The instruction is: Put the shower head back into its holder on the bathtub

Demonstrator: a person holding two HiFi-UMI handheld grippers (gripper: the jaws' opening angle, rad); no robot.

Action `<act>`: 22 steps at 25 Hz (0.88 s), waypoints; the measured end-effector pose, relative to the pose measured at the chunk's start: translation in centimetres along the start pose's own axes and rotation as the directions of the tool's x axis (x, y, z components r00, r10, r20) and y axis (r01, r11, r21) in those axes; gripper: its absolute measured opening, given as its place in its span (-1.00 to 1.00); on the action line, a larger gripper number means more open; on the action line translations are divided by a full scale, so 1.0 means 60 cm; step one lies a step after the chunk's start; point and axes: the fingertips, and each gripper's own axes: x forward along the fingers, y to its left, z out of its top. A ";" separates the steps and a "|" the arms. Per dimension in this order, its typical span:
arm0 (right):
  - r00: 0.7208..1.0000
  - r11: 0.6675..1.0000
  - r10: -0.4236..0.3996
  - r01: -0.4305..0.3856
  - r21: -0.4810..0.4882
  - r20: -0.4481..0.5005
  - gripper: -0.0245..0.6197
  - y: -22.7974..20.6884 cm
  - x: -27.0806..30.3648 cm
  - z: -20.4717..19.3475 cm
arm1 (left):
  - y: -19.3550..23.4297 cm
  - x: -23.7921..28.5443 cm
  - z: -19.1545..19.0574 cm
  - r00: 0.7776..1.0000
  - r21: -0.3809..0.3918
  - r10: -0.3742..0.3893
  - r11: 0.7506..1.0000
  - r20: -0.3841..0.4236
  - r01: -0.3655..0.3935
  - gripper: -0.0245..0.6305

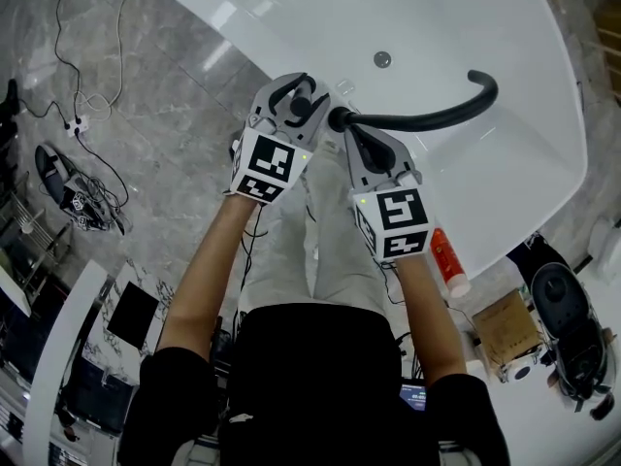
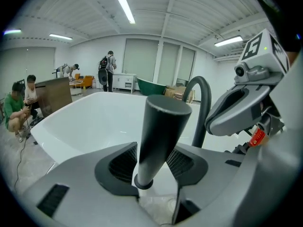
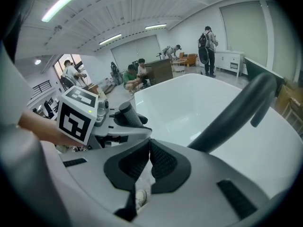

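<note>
Both pads of my left gripper (image 2: 152,161) stood wide of the shower head (image 2: 161,126), right gripper (image 3: 147,148) shut empty, so a snag could have tipped it

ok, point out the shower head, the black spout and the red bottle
shower head (image 2: 159,136): left gripper view, middle of its handle.
black spout (image 1: 427,116): head view, middle of its arc.
red bottle (image 1: 444,252): head view, its body.
</note>
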 end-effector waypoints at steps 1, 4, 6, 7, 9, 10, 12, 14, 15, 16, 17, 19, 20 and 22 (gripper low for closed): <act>1.000 1.000 -0.003 0.003 0.000 0.008 -0.85 0.000 -0.005 0.008 | 0.000 -0.007 0.002 1.000 0.002 0.004 1.000 -0.005 -0.004 -0.36; 1.000 1.000 -0.009 0.009 0.000 0.028 -0.85 0.003 -0.022 0.031 | 0.000 -0.033 0.012 1.000 -0.001 0.022 1.000 -0.017 -0.022 -0.36; 0.999 1.000 -0.009 0.009 -0.003 0.036 -0.85 0.008 -0.033 0.046 | -0.002 -0.054 0.019 0.999 -0.018 0.028 0.999 -0.020 -0.029 -0.36; 0.999 1.000 -0.010 0.010 -0.009 0.039 -0.85 0.009 -0.039 0.053 | -0.004 -0.064 0.024 0.999 -0.023 0.030 0.999 -0.022 -0.031 -0.36; 0.999 0.999 -0.013 0.015 -0.029 0.044 -0.85 0.013 -0.052 0.066 | -0.011 -0.086 0.033 0.999 -0.021 0.034 0.999 -0.025 -0.034 -0.37; 0.999 0.999 -0.014 0.016 -0.039 0.048 -0.85 0.015 -0.060 0.075 | -0.015 -0.099 0.039 0.999 -0.019 0.035 0.999 -0.025 -0.035 -0.38; 0.998 0.999 -0.009 0.012 -0.052 0.057 -0.85 0.022 -0.077 0.094 | -0.019 -0.124 0.056 0.999 -0.022 0.038 0.999 -0.020 -0.038 -0.44; 0.997 0.998 0.001 0.004 -0.064 0.071 -0.85 0.028 -0.095 0.114 | -0.023 -0.147 0.077 0.999 -0.028 0.044 0.999 -0.008 -0.044 -0.52; 0.997 0.997 0.004 0.002 -0.075 0.079 -0.85 0.031 -0.104 0.124 | -0.025 -0.159 0.089 0.999 -0.031 0.047 0.998 0.002 -0.047 -0.56; 0.996 0.996 0.006 0.002 -0.088 0.087 -0.85 0.035 -0.113 0.135 | -0.027 -0.173 0.102 0.999 -0.034 0.050 0.998 0.015 -0.049 -0.62; 0.995 0.995 0.006 0.003 -0.101 0.095 -0.85 0.041 -0.123 0.146 | -0.029 -0.188 0.116 0.998 -0.036 0.051 0.998 0.032 -0.050 -0.68; 0.993 0.993 0.007 0.007 -0.119 0.115 -0.85 0.053 -0.146 0.166 | -0.037 -0.221 0.145 0.996 -0.036 0.052 0.998 0.065 -0.050 -0.76; 0.992 0.992 0.007 0.009 -0.123 0.128 -0.85 0.059 -0.159 0.175 | -0.041 -0.237 0.159 0.995 -0.032 0.054 0.998 0.080 -0.051 -0.80; 0.988 0.992 0.002 0.018 -0.127 0.157 -0.85 0.067 -0.184 0.195 | -0.047 -0.269 0.187 0.992 -0.024 0.058 0.998 0.108 -0.056 -0.83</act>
